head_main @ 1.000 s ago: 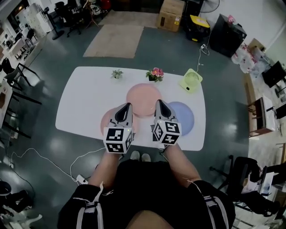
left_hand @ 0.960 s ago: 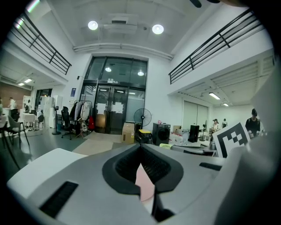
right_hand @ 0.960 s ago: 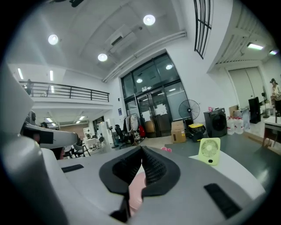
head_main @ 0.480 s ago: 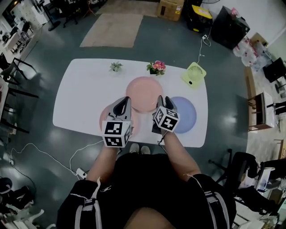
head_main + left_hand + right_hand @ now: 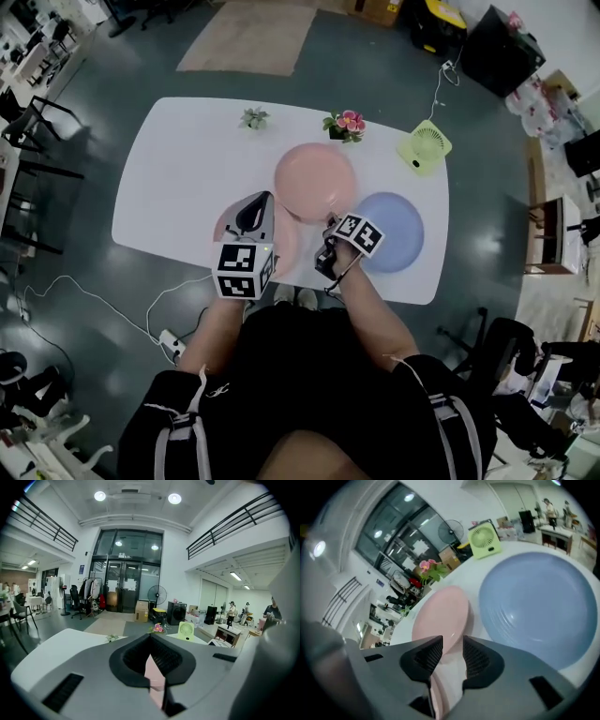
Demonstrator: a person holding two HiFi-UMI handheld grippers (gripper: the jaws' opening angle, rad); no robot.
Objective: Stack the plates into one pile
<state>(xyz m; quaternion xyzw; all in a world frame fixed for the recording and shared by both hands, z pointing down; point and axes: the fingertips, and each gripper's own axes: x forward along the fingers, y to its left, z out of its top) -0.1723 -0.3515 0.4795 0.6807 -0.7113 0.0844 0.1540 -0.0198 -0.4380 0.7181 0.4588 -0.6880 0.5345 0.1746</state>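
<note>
Since a second ago my right gripper (image 5: 453, 641) has dropped low and rolled, and its jaws have just been opening: they stand spread, pinching nothing, just short of the big pink plate (image 5: 315, 181). My left gripper (image 5: 260, 199), jaws pressed together and empty, hovers left of that plate over a smaller pink plate (image 5: 284, 246). A blue plate (image 5: 392, 230) lies right of it, flowers (image 5: 347, 123) and a green fan (image 5: 425, 148) beyond it, all on a white desk (image 5: 178, 178) over grey floor (image 5: 112, 94).

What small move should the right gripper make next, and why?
Probably ease the right gripper forward until its jaws straddle the near rim of the back pink plate. Its jaws have just been opening, stand apart with nothing between them, and point at that rim.
</note>
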